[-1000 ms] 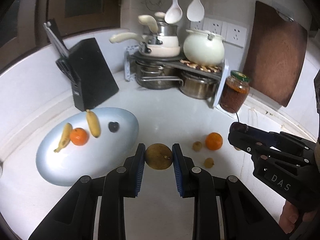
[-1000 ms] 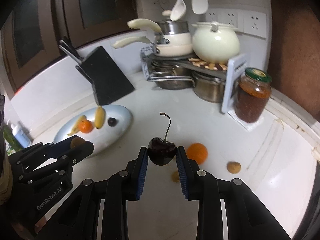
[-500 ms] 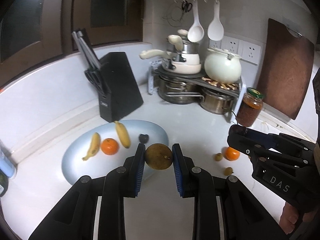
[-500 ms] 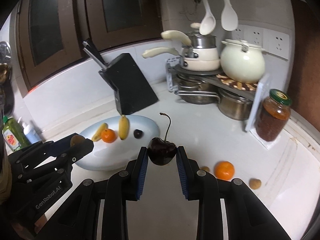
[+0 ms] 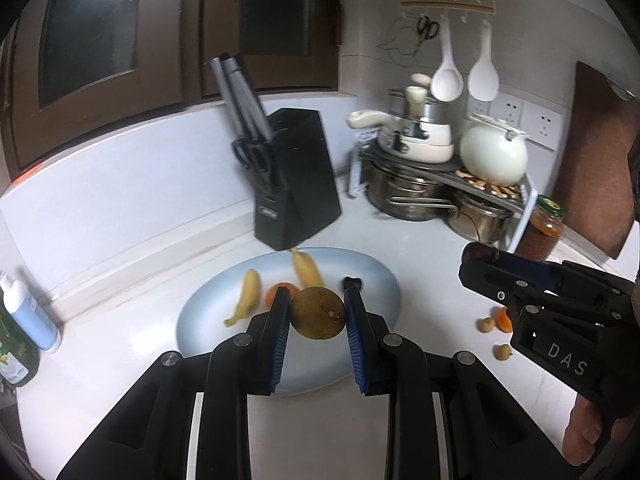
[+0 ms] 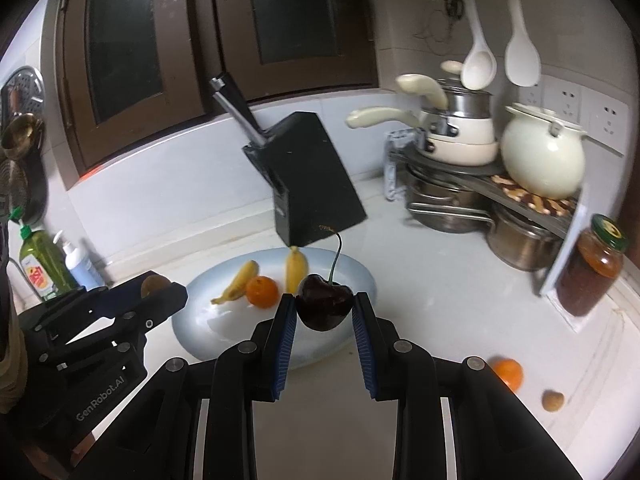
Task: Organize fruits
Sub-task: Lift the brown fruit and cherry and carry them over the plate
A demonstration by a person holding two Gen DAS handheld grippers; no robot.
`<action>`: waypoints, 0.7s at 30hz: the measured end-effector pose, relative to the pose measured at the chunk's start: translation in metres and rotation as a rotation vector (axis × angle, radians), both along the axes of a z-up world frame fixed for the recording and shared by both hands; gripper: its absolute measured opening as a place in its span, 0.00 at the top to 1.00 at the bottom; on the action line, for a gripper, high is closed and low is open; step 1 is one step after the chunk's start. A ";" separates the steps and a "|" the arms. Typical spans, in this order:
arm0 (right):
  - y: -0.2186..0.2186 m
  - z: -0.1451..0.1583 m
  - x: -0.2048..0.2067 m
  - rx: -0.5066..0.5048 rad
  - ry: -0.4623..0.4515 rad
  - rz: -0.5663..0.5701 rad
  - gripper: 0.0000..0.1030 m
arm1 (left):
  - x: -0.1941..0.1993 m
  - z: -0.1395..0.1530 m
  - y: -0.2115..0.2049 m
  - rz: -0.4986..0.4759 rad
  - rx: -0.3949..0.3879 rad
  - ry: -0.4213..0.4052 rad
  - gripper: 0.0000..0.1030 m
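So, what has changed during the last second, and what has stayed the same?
Both grippers have moved toward the pale blue oval plate. The left gripper still clamps the round brown fruit; the right gripper still clamps the dark red cherry. Nothing was let go. The two bananas, the orange on the plate and the fruits on the counter have not moved.

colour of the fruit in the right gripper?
Dark red, near black: a cherry with its stem on. Clearest in the right wrist view.

White counter point(image 5: 400, 240): plate point(image 5: 372, 276), knife block point(image 5: 298, 184), jar point(image 6: 590, 266).
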State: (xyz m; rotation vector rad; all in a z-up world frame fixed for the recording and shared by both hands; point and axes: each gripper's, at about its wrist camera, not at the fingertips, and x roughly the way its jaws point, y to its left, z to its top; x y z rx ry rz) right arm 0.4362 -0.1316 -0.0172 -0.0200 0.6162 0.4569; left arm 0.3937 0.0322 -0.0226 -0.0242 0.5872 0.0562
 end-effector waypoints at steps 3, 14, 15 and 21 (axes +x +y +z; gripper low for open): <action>0.013 -0.001 0.006 0.001 0.002 0.022 0.71 | 0.001 -0.002 0.011 0.023 0.001 0.004 0.73; 0.056 -0.012 0.024 0.003 0.038 0.095 0.71 | 0.007 -0.014 0.048 0.086 -0.004 0.035 0.73; 0.059 -0.014 0.025 0.003 0.044 0.099 0.71 | 0.008 -0.016 0.050 0.087 -0.007 0.039 0.73; 0.075 -0.026 0.035 0.002 0.082 0.119 0.71 | 0.015 -0.031 0.066 0.096 -0.019 0.073 0.73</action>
